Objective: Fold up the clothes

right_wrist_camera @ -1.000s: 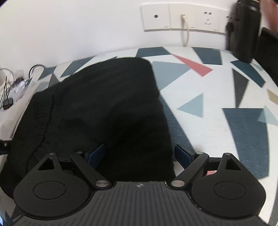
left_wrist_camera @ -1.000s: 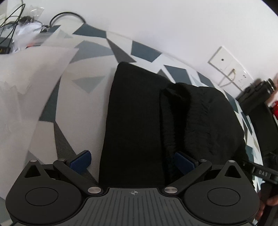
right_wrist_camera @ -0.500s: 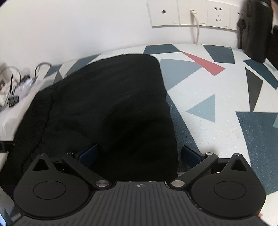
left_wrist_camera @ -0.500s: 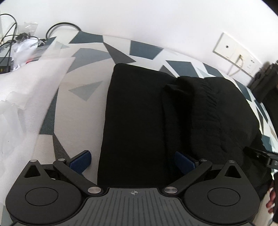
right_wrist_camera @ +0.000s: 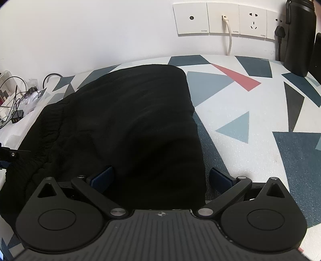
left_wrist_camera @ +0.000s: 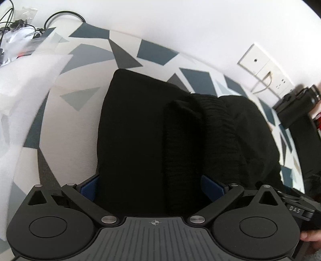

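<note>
A black garment [left_wrist_camera: 136, 130] lies folded on the triangle-patterned table [left_wrist_camera: 80, 80], its ribbed band [left_wrist_camera: 216, 124] bunched on top towards the right. My left gripper [left_wrist_camera: 150, 187] is open at the garment's near edge, and the cloth fills the gap between its blue pads [left_wrist_camera: 212, 186]. In the right wrist view the same garment [right_wrist_camera: 130, 120] spreads to the left. My right gripper [right_wrist_camera: 161, 177] stands wide open over its near right corner, one pad [right_wrist_camera: 102, 177] on the cloth and the other off its edge above the table [right_wrist_camera: 250, 120].
White foam sheeting [left_wrist_camera: 20, 100] and tangled cables [left_wrist_camera: 18, 26] lie at the left. Wall sockets [right_wrist_camera: 220, 18] with a plugged-in white cable line the back wall. A tall black container [right_wrist_camera: 299, 40] stands at the far right. A fingertip [left_wrist_camera: 311, 235] shows at the left view's edge.
The right gripper's jaws have spread wider. The left gripper has shifted in over the garment, so the cloth now reaches both of its pads.
</note>
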